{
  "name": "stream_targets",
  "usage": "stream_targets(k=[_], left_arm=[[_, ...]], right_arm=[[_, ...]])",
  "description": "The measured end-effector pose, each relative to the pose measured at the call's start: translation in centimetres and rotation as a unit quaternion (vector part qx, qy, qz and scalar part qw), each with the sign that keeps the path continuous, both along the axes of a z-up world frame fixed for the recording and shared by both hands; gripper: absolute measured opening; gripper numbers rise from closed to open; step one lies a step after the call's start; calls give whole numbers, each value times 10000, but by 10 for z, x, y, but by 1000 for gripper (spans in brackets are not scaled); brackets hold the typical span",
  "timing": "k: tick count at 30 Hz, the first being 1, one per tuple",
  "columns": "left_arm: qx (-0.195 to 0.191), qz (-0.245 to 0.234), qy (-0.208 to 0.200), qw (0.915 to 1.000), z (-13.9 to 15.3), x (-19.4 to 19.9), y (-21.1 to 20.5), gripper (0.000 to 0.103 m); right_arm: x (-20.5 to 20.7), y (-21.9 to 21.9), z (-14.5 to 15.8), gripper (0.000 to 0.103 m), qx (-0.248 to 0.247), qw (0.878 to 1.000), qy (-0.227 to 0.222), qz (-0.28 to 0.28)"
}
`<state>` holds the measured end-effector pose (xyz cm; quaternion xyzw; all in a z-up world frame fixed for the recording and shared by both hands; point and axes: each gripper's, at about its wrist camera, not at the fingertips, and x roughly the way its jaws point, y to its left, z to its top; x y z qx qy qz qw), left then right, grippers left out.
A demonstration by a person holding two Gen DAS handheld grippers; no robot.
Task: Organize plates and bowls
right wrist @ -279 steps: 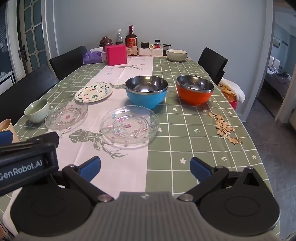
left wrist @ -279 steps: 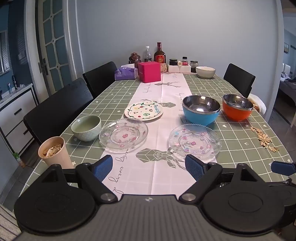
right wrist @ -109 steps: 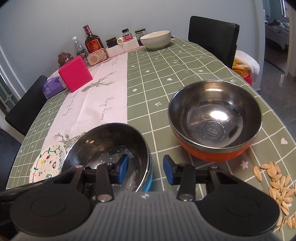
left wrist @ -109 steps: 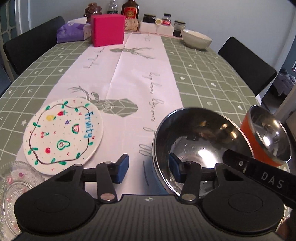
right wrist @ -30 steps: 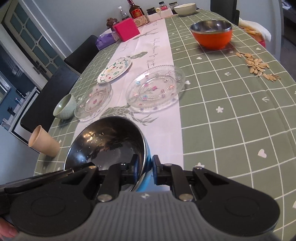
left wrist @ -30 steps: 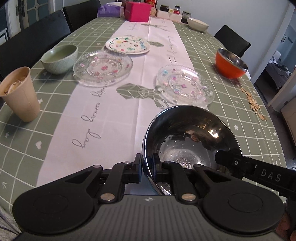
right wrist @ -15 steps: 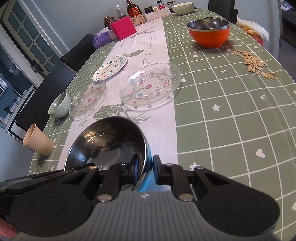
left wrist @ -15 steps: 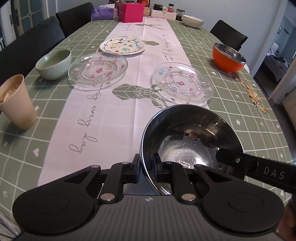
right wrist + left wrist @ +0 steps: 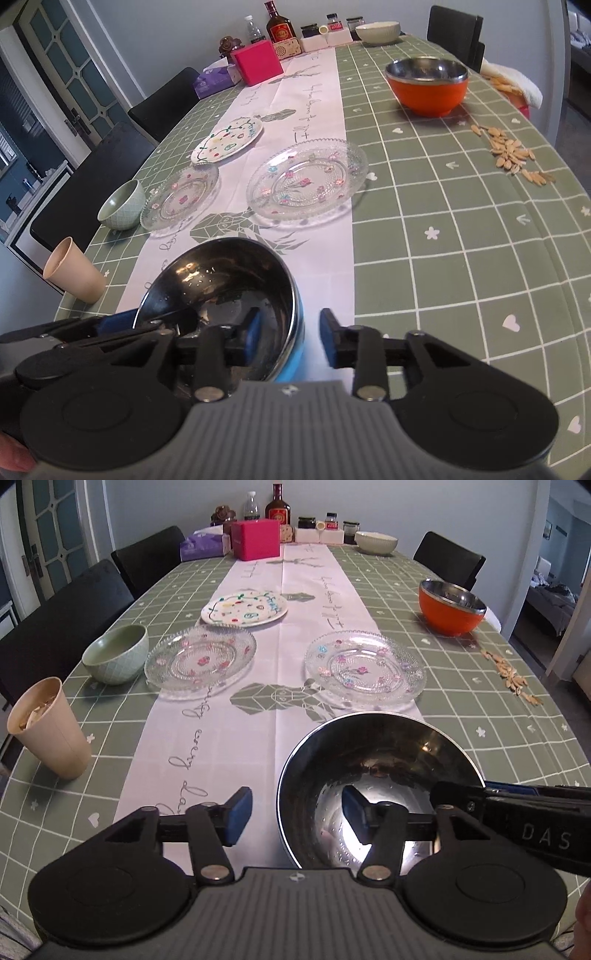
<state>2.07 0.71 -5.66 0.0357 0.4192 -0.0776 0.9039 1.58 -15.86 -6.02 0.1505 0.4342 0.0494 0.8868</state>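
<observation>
The blue bowl (image 9: pixel 380 771) with a steel inside stands on the white runner near the table's front edge, also in the right wrist view (image 9: pixel 221 284). My left gripper (image 9: pixel 297 814) straddles its left rim. Its jaws are opening, and both pads stand off the rim. My right gripper (image 9: pixel 291 336) straddles the right rim. Its jaws are opening too, with the pads clear of the steel. Beyond lie two glass plates (image 9: pixel 201 661) (image 9: pixel 365 668), a painted plate (image 9: pixel 243 607), a green bowl (image 9: pixel 116 653) and an orange bowl (image 9: pixel 451 607).
A paper cup (image 9: pixel 48 727) stands at the front left. Seeds (image 9: pixel 511 675) are scattered at the right edge. A pink box (image 9: pixel 255 539), bottles, jars and a white bowl (image 9: pixel 376 542) sit at the far end. Black chairs (image 9: pixel 66 616) line the left side.
Both grippers, shut on the blue bowl's rim half a second ago, have opened off it. The bowl rests near the front edge.
</observation>
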Motion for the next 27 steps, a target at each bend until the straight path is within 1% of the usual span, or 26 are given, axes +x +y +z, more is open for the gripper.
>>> stream_targets(k=[2, 4, 6, 7, 9, 11, 16, 18, 20, 21, 23, 24, 25, 27], left_arm=[[-38, -38, -120, 9999, 3, -1, 0, 72], [64, -51, -240, 9997, 4, -2, -1, 74], [160, 14, -357, 9992, 5, -3, -2, 77], [179, 35, -378, 9991, 6, -3, -1, 79], [183, 66, -389, 9991, 7, -2, 0, 80], [208, 79, -422, 9989, 8, -3, 1, 80], [559, 143, -797, 9952, 15, -10, -5, 81], [668, 130, -935, 9933, 19, -13, -6, 83], [767, 80, -1061, 9914, 24, -15, -9, 87], [801, 41, -1124, 9904, 27, -17, -11, 87], [793, 5, -1216, 9894, 35, -20, -13, 87], [765, -5, -1252, 9892, 39, -21, -13, 87], [728, -23, -1283, 9890, 43, -22, -14, 87], [658, -33, -1332, 9889, 53, -23, -16, 87]], right_arm=[[0, 0, 1, 44, -45, 10000, -2, -18], [0, -1, 1, 46, -31, 10000, -3, -47], [0, -2, 1, 55, -14, 10000, -5, -83], [0, -3, 1, 57, -2, 9999, -20, -102], [-1, -4, 2, 65, 34, 9999, -68, -153], [-2, -6, 4, 69, 93, 9998, -102, -154], [-3, -8, 8, 79, 78, 9995, -183, -225], [-3, -10, 10, 86, 73, 9993, -224, -293], [-4, -13, 13, 89, 81, 9990, -269, -355], [-5, -15, 16, 90, 68, 9989, -287, -355], [-7, -18, 23, 91, 32, 9987, -355, -356], [-8, -20, 27, 96, 9, 9984, -408, -380], [-10, -22, 31, 98, 1, 9980, -486, -411], [-14, -28, 41, 98, 20, 9971, -605, -452]])
